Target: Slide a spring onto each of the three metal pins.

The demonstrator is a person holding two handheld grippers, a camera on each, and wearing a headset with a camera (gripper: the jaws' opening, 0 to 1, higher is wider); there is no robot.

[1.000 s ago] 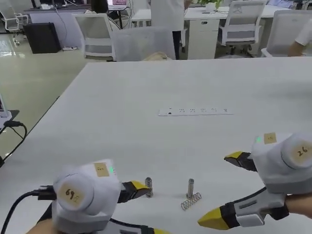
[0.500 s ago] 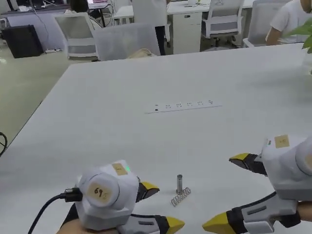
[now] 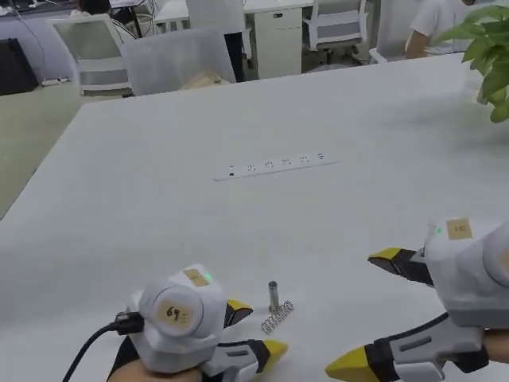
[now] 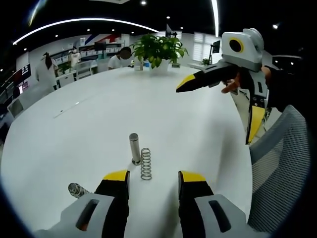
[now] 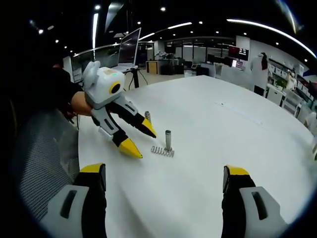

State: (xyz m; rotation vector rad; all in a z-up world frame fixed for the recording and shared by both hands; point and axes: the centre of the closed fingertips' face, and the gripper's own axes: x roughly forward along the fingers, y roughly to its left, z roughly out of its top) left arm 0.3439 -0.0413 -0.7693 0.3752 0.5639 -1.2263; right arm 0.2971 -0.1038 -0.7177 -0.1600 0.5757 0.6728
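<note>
A bare metal pin (image 3: 273, 294) stands upright on the white table (image 3: 238, 223), with a loose spring (image 3: 277, 316) lying flat against its base. My left gripper (image 3: 256, 328) is open just left of them; in its own view the pin (image 4: 134, 148) and spring (image 4: 145, 163) lie right ahead of its open jaws (image 4: 154, 176). A second short pin (image 4: 77, 189) stands to the left of the jaws, also seen behind the left gripper (image 5: 140, 141) as the second pin (image 5: 147, 116). My right gripper (image 3: 364, 312) hangs wide open and empty to the right of the spring (image 5: 162, 151).
A flush power strip (image 3: 274, 167) sits mid-table. A potted plant (image 3: 485, 56) is at the far right edge. Office chairs (image 3: 179, 60) and people stand beyond the far edge. A black cable (image 3: 87, 350) trails from the left gripper.
The head camera panned. My left gripper moved right, closer to the standing pin and the spring, and now covers the second pin in the head view. The right gripper stays wide open.
</note>
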